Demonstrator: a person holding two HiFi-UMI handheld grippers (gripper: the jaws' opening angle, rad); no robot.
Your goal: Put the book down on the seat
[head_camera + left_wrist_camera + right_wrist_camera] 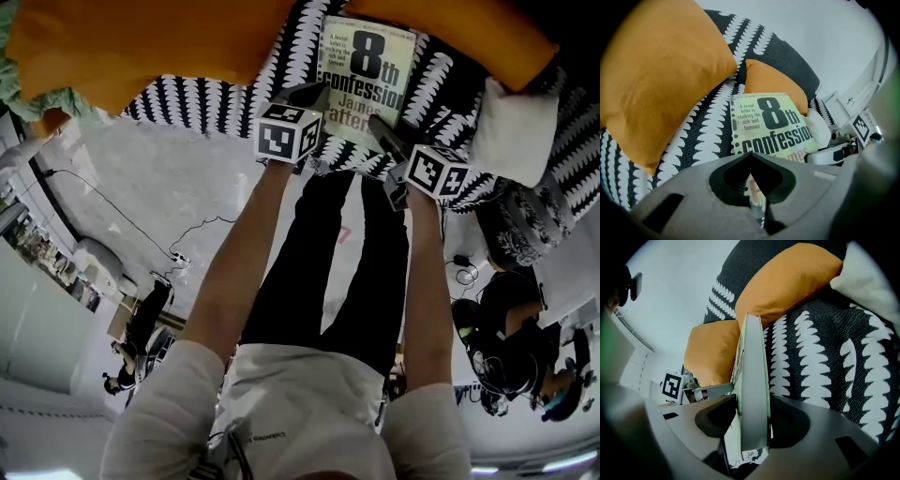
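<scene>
Looking down past my arms, I see the book (366, 80) lying cover-up on the black-and-white patterned seat (206, 98), its pale green front with the big "8th Confession" title facing me. It sits between two orange cushions (141, 37), one large one at the left and a second behind its far edge, and a white cushion (516, 131) rests on the seat off to the right.

My left gripper (307, 94) is at the book's near left corner. In the left gripper view its fingers (736, 176) are drawn together, tips meeting, with the printed cover showing beyond them and through the gap below the tips. Nothing is clamped between them; whether the tips touch the cover I cannot tell.

My right gripper (389, 136) is at the near right corner. In the right gripper view the book stands edge-on between the fingers (712, 416), which are spread wide on either side of it. The pads lie close against both faces, and I cannot see them squeezing it.

The marker cubes (289, 134) on both grippers face up towards me, just beside the book's near edge.
</scene>
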